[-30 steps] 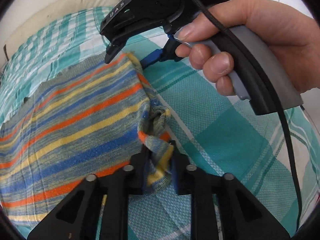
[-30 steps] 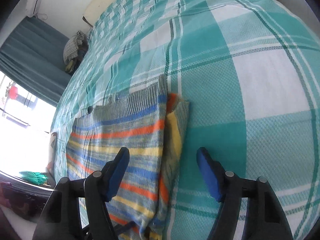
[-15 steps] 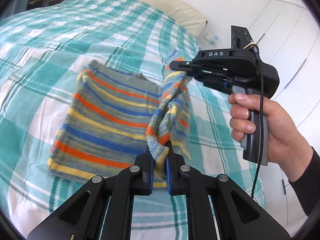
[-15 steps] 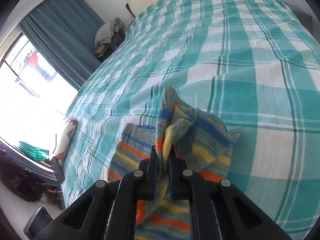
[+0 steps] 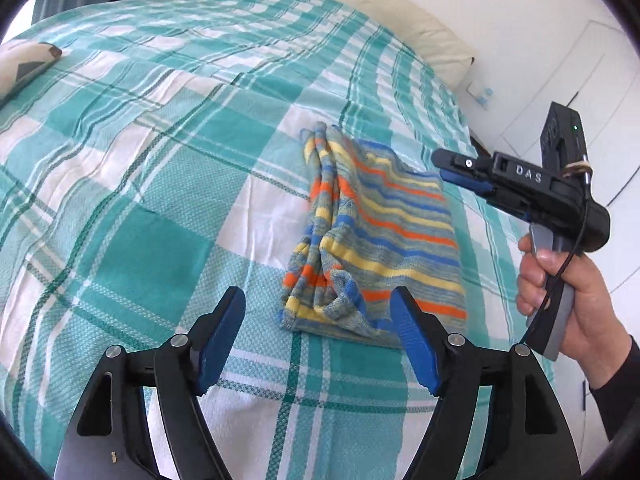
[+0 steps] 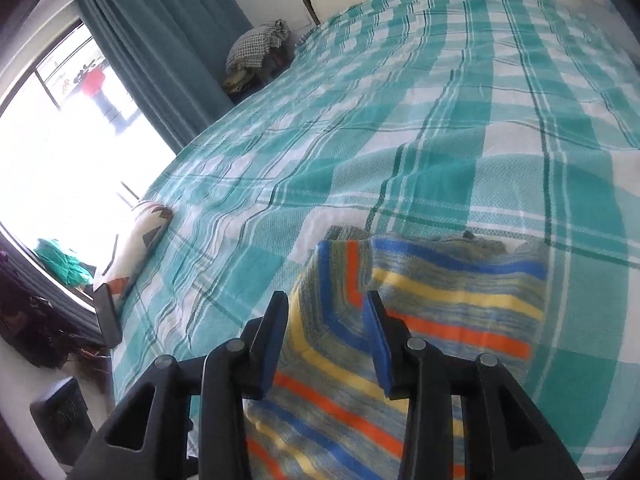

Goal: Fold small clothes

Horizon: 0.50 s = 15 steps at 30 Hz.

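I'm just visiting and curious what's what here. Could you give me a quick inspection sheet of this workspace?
Surface: bed with teal plaid cover.
Job's things: striped knit lying folded on the cover, near edge bunched.
Clutter: patterned cushion at the bed's edge.
Grippers: left gripper open, empty, short of the knit; right gripper open over the knit, gripping nothing.
Cables: black cable hanging from the right gripper's handle.
Surroundings: curtain, window, clothes pile, white pillow.

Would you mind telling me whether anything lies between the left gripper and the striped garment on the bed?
Nothing visible does: the left gripper, jaws open, faces the striped garment across bare checked bedspread.
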Each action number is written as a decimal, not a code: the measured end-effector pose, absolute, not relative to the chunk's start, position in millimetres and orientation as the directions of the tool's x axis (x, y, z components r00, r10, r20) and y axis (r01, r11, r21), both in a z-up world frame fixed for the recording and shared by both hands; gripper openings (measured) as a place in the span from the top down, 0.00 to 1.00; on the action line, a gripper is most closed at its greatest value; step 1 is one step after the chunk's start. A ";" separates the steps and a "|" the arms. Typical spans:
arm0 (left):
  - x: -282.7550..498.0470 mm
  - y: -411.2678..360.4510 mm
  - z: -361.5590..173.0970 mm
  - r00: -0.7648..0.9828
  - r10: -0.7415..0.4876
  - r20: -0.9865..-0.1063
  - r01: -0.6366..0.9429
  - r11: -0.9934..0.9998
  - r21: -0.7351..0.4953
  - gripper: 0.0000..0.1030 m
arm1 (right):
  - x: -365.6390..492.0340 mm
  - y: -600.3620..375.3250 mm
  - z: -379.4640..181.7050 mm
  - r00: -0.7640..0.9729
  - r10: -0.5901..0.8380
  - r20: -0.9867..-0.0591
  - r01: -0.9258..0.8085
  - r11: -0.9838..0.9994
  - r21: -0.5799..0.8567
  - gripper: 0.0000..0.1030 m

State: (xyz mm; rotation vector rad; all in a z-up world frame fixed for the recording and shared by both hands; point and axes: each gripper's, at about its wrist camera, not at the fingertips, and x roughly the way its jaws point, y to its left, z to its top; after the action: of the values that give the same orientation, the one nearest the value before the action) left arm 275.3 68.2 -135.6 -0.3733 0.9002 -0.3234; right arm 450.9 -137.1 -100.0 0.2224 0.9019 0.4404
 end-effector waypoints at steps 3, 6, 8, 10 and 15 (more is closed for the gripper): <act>288.8 49.7 -132.6 0.586 -0.406 -0.701 0.167 0.907 -0.386 0.21 | 393.0 -155.9 -96.5 0.586 0.343 -0.734 -0.285 0.935 0.209 0.62; 319.3 32.3 -153.1 0.569 -0.273 -0.776 0.109 0.960 -0.257 0.22 | 345.8 -153.6 -119.7 0.597 0.271 -0.755 -0.278 0.953 0.122 0.62; 338.6 33.0 -180.0 0.495 -0.193 -0.847 0.060 0.980 -0.188 0.31 | 334.8 -145.6 -154.4 0.529 0.264 -0.807 -0.281 0.951 0.127 0.60; 335.0 50.5 -179.3 0.474 -0.246 -0.846 0.040 0.965 -0.258 0.31 | 329.3 -136.3 -180.4 0.512 0.211 -0.833 -0.263 0.961 0.082 0.60; 308.7 80.8 -125.1 0.605 -0.278 -0.746 0.068 0.952 -0.299 0.09 | 317.5 -146.3 -137.8 0.593 0.235 -0.770 -0.221 0.967 0.124 0.59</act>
State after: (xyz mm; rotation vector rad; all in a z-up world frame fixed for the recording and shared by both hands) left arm 308.7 80.8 -125.1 -0.2518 0.9017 -0.2022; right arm 317.5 -146.3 -137.8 0.0156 0.8975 0.2650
